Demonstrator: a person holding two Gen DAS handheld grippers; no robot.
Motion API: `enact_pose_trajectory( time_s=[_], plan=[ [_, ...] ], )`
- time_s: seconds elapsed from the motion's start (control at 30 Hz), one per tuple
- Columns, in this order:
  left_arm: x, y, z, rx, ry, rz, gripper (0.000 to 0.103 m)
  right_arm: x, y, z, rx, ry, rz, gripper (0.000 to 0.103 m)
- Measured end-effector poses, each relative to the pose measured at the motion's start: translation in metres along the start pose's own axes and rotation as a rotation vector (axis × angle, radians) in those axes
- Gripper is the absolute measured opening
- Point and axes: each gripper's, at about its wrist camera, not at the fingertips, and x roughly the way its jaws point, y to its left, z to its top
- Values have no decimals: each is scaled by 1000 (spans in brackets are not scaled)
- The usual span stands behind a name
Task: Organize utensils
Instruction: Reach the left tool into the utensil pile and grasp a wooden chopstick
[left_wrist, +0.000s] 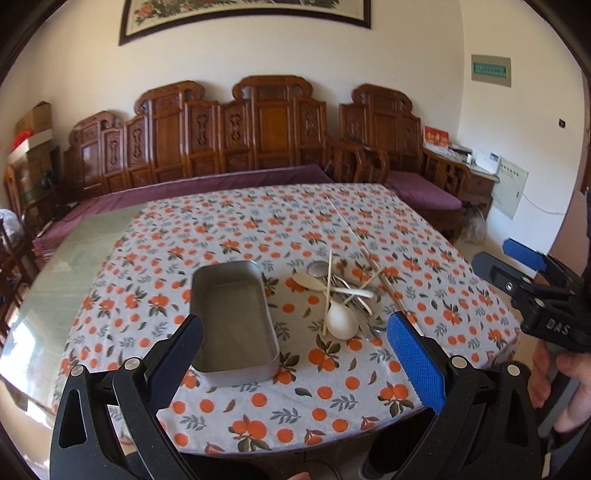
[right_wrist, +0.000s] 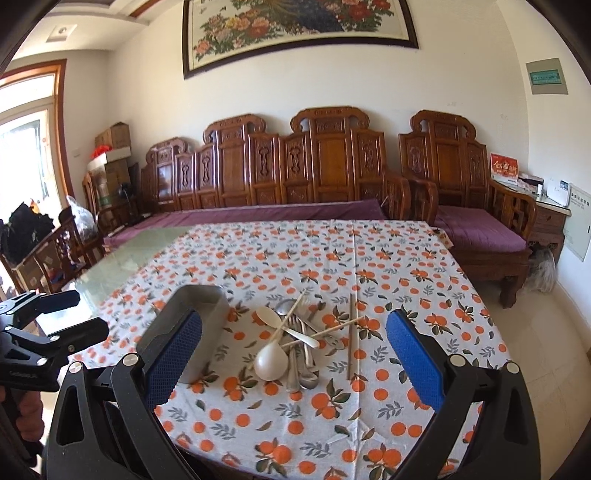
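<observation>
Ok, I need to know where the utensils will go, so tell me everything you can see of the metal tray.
The metal tray is a shallow, dull grey rectangular tin with rounded corners and low upright walls, and nothing lies in it. It sits flat on the orange-patterned tablecloth, its long side running away from the cameras. The utensil pile lies to its right, apart from it. Neither claw touches it: the left claw hovers open in front of it, the right claw open over the pile.

Right tool (right_wrist: 293, 354) spread wide above utensil pile (right_wrist: 299, 339), metal tray (right_wrist: 207, 314) just left
</observation>
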Motion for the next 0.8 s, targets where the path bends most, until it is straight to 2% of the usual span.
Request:
enact_pose_trajectory(
  time_s=[0.13, 0.33, 0.5, 0.73, 0.8],
  plan=[
    [20, -1, 2, 13, 45, -26, 96, 27, -12, 0, -5, 23, 5, 95],
    [48, -2, 8, 29, 85, -69, 95, 71, -34, 4, 8, 83, 11, 82],
    [80, -8, 15, 45, 122, -104, 80, 109, -56, 10, 14, 128, 10, 68],
    [137, -21, 20, 40, 202, -156, 62, 166, -80, -3, 5, 213, -22, 60],
    [154, -26, 20, 49, 227, -161, 51, 179, -87, -14, 22, 242, -2, 57]
  ],
)
